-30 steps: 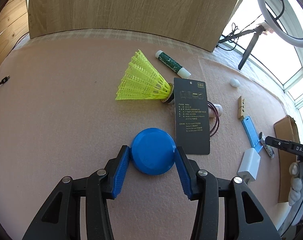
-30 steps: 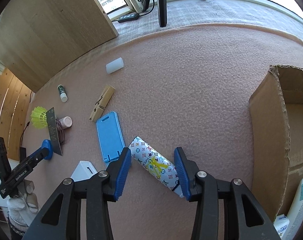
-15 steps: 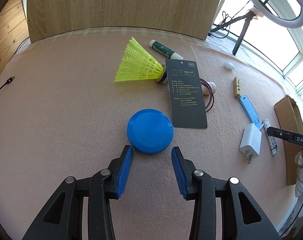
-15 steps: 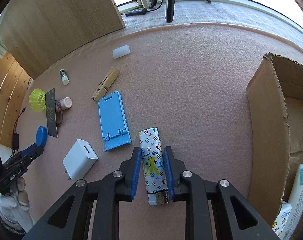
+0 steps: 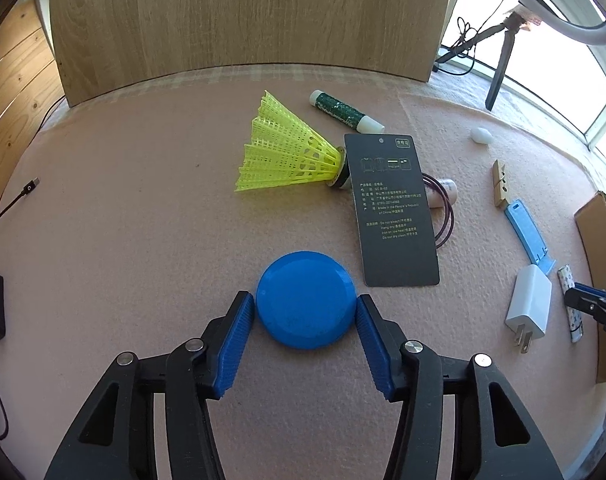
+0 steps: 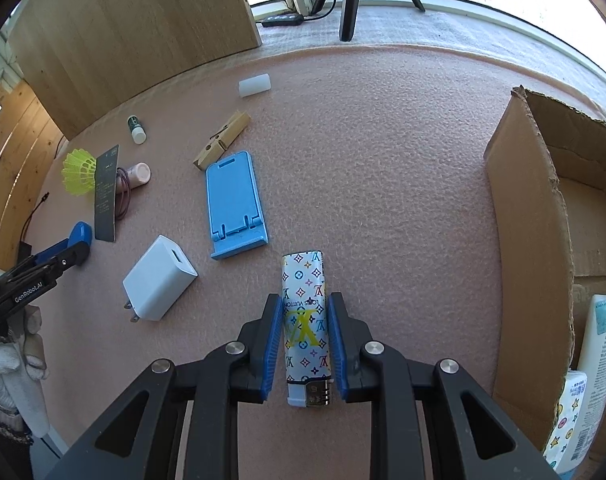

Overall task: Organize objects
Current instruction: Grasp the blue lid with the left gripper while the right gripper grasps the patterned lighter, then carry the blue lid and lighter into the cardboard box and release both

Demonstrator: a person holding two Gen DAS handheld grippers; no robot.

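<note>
The right gripper (image 6: pixel 305 334) was pinching a patterned lighter (image 6: pixel 305 320), its blue pads pressed against both long sides; its jaws had just been closing, with the lighter between them; the lighter lay flat on the pink-covered bench (image 6: pixel 383 160), metal head toward the near end. Just left of it lay a white wall charger (image 6: pixel 159 278), prongs toward the near side, and beyond that a blue phone stand (image 6: pixel 235 204); farther off sat a wooden clothespin (image 6: pixel 223 140) and a small white cap (image 6: pixel 255 85). To the right stood an open cardboard box (image 6: pixel 523 240) with white bottles (image 6: pixel 583 380) at its near end.

The left gripper (image 5: pixel 306 314) was spread around a blue disc (image 5: pixel 305 300) that rested on the bench; the left pad sat right at the disc's edge and the right pad just beside it; I could not tell whether either truly touched. Beyond the disc a black hang tag (image 5: pixel 391 208) lay flat, a yellow shuttlecock (image 5: pixel 287 156) on its side just left of it, its cork end at the tag's edge; a green-and-white tube (image 5: pixel 345 112) lay farther off; a purple loop of cord (image 5: pixel 447 216) showed from the tag's right side. A wooden board (image 5: pixel 243 20) stood upright at the far edge of the bench.
</note>
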